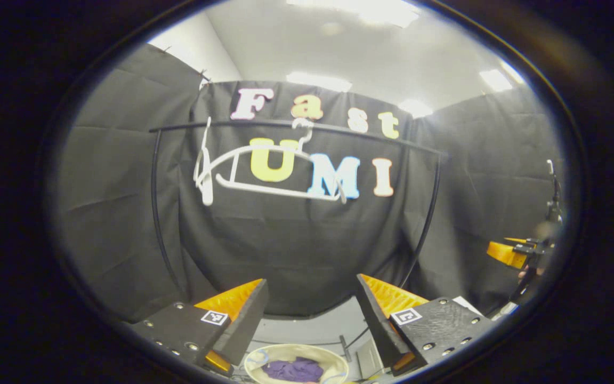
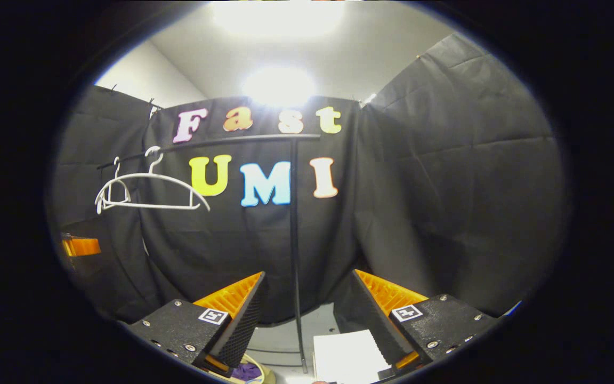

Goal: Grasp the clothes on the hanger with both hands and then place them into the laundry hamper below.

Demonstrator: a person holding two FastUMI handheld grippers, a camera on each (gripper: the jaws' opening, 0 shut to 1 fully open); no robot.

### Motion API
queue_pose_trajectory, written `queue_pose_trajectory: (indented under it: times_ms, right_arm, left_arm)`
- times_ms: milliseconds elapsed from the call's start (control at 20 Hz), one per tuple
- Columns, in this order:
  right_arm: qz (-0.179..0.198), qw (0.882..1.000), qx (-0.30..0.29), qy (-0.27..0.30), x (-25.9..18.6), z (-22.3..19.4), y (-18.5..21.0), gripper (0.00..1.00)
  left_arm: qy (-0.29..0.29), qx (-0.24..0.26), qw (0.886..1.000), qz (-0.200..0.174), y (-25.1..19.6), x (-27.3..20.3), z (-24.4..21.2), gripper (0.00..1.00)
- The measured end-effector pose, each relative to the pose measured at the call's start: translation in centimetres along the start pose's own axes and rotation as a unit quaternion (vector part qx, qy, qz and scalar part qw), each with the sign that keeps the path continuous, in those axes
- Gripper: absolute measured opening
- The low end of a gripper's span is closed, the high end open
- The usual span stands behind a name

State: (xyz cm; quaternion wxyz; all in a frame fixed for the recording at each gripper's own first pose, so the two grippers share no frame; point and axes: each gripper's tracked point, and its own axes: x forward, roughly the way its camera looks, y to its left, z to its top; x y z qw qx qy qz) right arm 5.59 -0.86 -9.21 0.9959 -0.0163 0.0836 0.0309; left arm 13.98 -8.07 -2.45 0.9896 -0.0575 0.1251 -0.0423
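While both tools hang raised and empty, we read the left hand-held gripper (image 1: 311,312) as spread wide, nothing between its fingers (image 1: 243,314), and the right hand-held gripper (image 2: 309,309) likewise parted on bare air. We judge they are held apart and up because the load has already gone down: past the left fingers, at the bottom of the left gripper view, the laundry hamper (image 1: 333,358) sits on the floor with the purple clothes (image 1: 293,369) bunched inside it. In the right gripper view a sliver of the same purple cloth shows at the lower edge, in what is probably the hamper's rim, though the fingers cover most of it.

Farther out, the rail (image 1: 264,124) carries two white hangers (image 1: 272,173), both bare, one turned nearly edge-on at the left end. That fits a finished drop, since nothing hangs there to grasp. The rail's upright post (image 2: 293,224) stands between the right fingers, and a pale sheet (image 2: 347,354) lies on the floor beside its foot; we cannot tell what it is.

At the right edge of the left gripper view the other tool appears small and blurred, so we would not judge its opening from there. How deep the hamper is, and whether any cloth hangs over its far side, stays cut off
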Motion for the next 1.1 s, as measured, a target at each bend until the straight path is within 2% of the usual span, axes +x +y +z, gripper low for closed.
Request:
queue_pose_trajectory:
  times_ms: [200,250,400,600,650,750,950,1000,1050,1100]
  right_arm:
    - [-0.013,0.999,0.017,-0.028,0.4,2.0,-4.8,0.92]
    - [-0.013,0.999,0.024,-0.037,0.5,2.3,-5.8,0.95]
    - [-0.008,0.998,0.013,-0.063,0.6,2.1,-8.2,0.95]
    - [0.013,0.998,0.002,-0.060,0.2,0.0,-9.7,0.95]
    - [0.015,0.998,-0.002,-0.053,0.1,-0.6,-10.1,0.92]
    - [0.012,0.998,-0.007,-0.055,-0.3,-0.7,-11.0,0.95]
    - [0.032,0.998,-0.001,-0.051,-0.4,-1.5,-10.5,0.95]
    - [0.036,0.998,0.000,-0.051,-0.4,-1.5,-10.3,0.95]
    - [0.039,0.998,0.000,-0.052,-0.3,-1.4,-10.4,0.95]
    - [0.041,0.998,0.001,-0.054,-0.3,-1.3,-10.2,0.95]
  left_arm:
    - [-0.071,0.018,0.997,0.035,-2.0,-1.8,5.3,0.98]
    - [-0.089,0.015,0.995,0.042,-2.9,-2.2,6.3,0.97]
    - [-0.123,-0.010,0.991,0.050,-5.2,-4.0,6.5,0.97]
    - [-0.124,-0.040,0.987,0.090,-4.8,-6.4,4.7,0.97]
    - [-0.124,-0.040,0.986,0.102,-4.7,-7.2,4.6,0.97]
    - [-0.127,-0.027,0.983,0.128,-4.5,-8.8,5.0,0.97]
    - [-0.134,-0.051,0.980,0.141,-5.3,-9.9,4.9,0.97]
    - [-0.139,-0.052,0.979,0.141,-5.5,-10.1,5.1,0.94]
    - [-0.145,-0.049,0.978,0.144,-5.4,-10.4,5.4,0.98]
    - [-0.150,-0.042,0.977,0.149,-5.3,-10.5,5.5,0.94]
